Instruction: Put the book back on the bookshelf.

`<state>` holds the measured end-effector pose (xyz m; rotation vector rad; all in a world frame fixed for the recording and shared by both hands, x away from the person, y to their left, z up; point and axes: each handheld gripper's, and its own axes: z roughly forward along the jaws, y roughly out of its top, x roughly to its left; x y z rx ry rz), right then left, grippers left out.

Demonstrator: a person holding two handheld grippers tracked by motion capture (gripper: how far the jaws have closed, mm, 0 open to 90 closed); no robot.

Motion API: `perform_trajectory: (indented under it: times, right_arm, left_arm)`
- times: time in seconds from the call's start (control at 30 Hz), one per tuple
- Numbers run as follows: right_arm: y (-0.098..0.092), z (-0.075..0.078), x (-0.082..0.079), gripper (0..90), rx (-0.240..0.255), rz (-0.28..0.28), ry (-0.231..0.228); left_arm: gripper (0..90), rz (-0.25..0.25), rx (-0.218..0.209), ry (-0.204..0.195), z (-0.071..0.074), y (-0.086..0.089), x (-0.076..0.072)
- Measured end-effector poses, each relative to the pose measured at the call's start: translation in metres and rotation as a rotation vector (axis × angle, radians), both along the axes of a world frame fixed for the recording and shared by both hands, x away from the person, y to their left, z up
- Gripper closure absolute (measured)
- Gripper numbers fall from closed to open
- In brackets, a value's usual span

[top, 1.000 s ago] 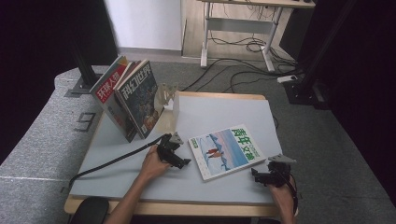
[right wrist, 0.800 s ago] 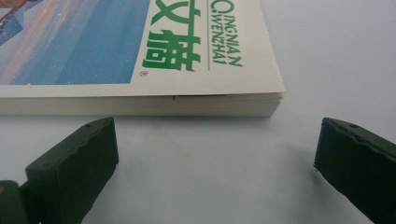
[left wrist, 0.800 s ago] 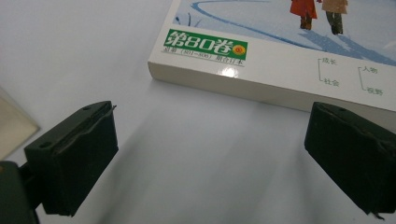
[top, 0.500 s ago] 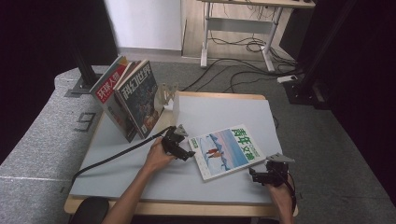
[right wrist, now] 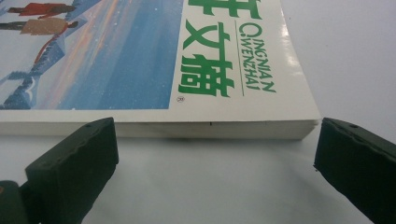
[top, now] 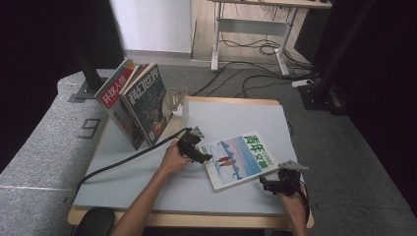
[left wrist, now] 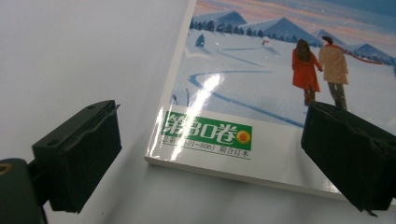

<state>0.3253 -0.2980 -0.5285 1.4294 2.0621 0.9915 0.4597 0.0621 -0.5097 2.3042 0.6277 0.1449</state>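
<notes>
A magazine (top: 240,160) with a snowy cover and green characters lies flat on the grey table (top: 236,113). My left gripper (top: 202,156) is at its left edge, open. In the left gripper view the magazine's corner (left wrist: 261,102) sits between the two black jaws of that gripper (left wrist: 210,158), which straddle it without touching. My right gripper (top: 268,186) is low at the magazine's near right corner, also open. In the right gripper view the magazine's thick page edge (right wrist: 154,127) lies just beyond the spread jaws of this gripper (right wrist: 215,163).
Two magazines, one red (top: 114,96) and one dark blue (top: 145,105), stand leaning at the back left of the table. A pale bookstand (top: 177,101) is beside them. The table's front edge runs close behind my right gripper.
My left gripper has moved right and a little away, up to the magazine's left edge. The right gripper has edged slightly left toward the near right corner. The magazine has not moved.
</notes>
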Motion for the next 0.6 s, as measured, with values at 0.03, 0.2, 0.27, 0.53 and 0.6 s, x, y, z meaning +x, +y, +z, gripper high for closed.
perform_trajectory:
  times: [0.03, 0.2, 0.27, 0.53, 0.6]
  right_arm:
    - [0.0, 0.0, 0.0, 0.0, 0.0, 0.0, 0.0]
    - [0.004, -0.002, 0.006, 0.0, 0.002, -0.02, 0.012]
    - [0.004, -0.003, 0.009, 0.0, 0.005, -0.028, 0.012]
    - [0.004, 0.001, 0.015, 0.0, 0.032, -0.037, 0.001]
    - [0.004, 0.0, 0.018, 0.0, 0.039, -0.047, 0.014]
  left_arm:
    - [4.5, 0.0, 0.0, 0.0, 0.0, 0.0, 0.0]
    - [5.0, -0.008, -0.022, 0.029, -0.007, -0.002, 0.006]
    - [5.1, -0.016, -0.021, 0.039, -0.01, -0.002, 0.007]
    - [6.7, -0.032, -0.069, 0.105, -0.016, -0.005, 0.01]
    - [7.0, -0.039, -0.069, 0.107, -0.015, -0.006, 0.01]
